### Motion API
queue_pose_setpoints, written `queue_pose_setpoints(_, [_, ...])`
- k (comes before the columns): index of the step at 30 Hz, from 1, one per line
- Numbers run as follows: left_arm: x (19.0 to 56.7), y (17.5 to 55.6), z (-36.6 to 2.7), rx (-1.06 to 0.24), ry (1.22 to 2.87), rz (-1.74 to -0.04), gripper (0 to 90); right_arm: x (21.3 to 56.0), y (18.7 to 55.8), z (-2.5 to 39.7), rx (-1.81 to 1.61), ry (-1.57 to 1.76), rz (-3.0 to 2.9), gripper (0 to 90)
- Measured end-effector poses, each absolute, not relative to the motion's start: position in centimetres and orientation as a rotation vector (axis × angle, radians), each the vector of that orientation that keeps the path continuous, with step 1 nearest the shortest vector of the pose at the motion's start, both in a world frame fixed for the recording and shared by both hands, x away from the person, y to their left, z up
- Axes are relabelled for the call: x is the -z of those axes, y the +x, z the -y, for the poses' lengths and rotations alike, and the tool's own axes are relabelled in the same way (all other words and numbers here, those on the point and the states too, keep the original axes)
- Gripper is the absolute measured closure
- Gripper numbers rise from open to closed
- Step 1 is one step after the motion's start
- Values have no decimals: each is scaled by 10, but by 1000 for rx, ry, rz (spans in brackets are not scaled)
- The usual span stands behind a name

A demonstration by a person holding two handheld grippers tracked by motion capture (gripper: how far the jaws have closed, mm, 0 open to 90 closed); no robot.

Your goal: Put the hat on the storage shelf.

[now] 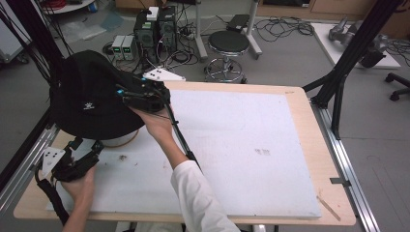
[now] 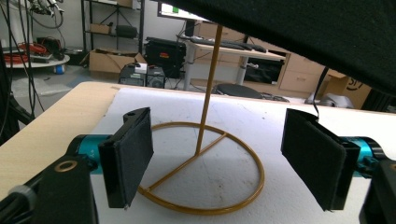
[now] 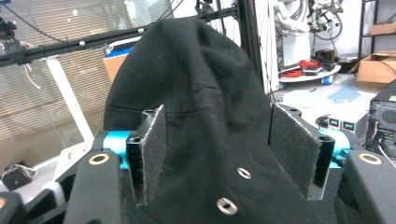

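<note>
Your left gripper [image 1: 86,151] rests low on the bench [image 1: 300,121], jaws wide apart before the gold stand [image 2: 205,175]. Farther off, your right gripper [image 1: 126,98] reaches across, jaws apart around the black hat [image 1: 87,94] above the stand.

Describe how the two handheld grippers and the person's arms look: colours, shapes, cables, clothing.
Both grippers are black-bodied. The left gripper has two flat rectangular jaws faced with black pads on turquoise mounts, and brass-coloured rings set in its housing. The right gripper is built the same. Each carries a pale three-cornered plate on top and trails a black cable. The right arm wears a white sleeve.
</note>
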State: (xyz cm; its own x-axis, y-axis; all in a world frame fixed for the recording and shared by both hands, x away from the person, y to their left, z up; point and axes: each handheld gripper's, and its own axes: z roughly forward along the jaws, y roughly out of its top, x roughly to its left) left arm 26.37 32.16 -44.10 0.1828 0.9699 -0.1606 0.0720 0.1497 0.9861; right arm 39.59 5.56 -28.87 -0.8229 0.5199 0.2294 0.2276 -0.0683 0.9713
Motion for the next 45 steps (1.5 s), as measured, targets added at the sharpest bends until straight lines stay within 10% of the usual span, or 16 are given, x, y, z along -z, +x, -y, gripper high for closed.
queue_pose_setpoints(45, [441,253,-318,-904,1175,-1216,254,301,321,169,-1708,954,-1667,169])
